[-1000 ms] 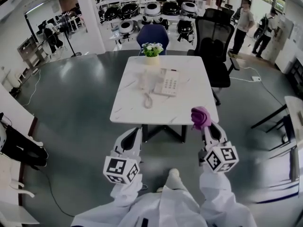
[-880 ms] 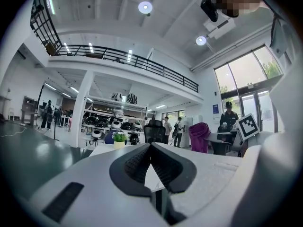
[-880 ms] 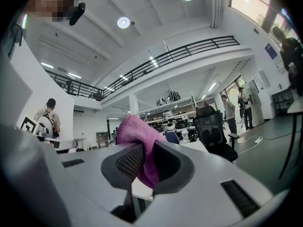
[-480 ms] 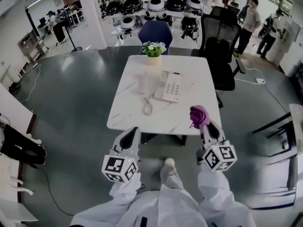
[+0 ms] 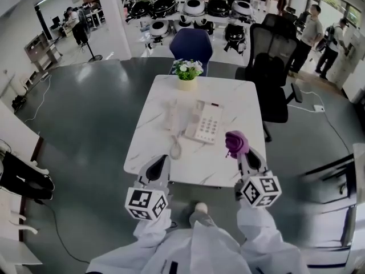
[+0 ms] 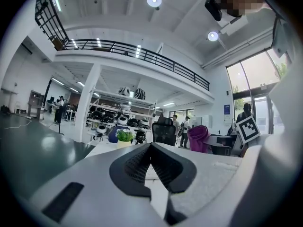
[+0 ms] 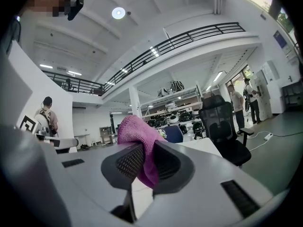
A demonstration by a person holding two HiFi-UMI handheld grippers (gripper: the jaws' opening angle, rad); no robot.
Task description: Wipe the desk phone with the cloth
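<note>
The white desk phone [image 5: 203, 121] lies on the marble table [image 5: 239, 96], its handset [image 5: 173, 116] off to its left with the cord [image 5: 175, 148] trailing toward me. My right gripper [image 5: 239, 151] hovers over the table's near right edge, shut on a bunched purple cloth [image 5: 235, 142]. In the right gripper view the cloth [image 7: 136, 130] bulges up between the pads of that gripper [image 7: 144, 151]. My left gripper [image 5: 158, 166] is at the near left edge, short of the cord. Its jaws [image 6: 151, 148] meet with nothing between them.
A potted plant [image 5: 187, 73] stands at the table's far edge. A blue chair [image 5: 191, 44] sits behind the table and a black office chair [image 5: 272, 79] at its right. Shelves of round appliances [image 5: 194, 7] line the back. Two people [image 5: 312, 30] stand far right.
The table and phone have come nearer and lower in the head view. Both grippers now reach its near edge. The cloth stays in the right gripper.
</note>
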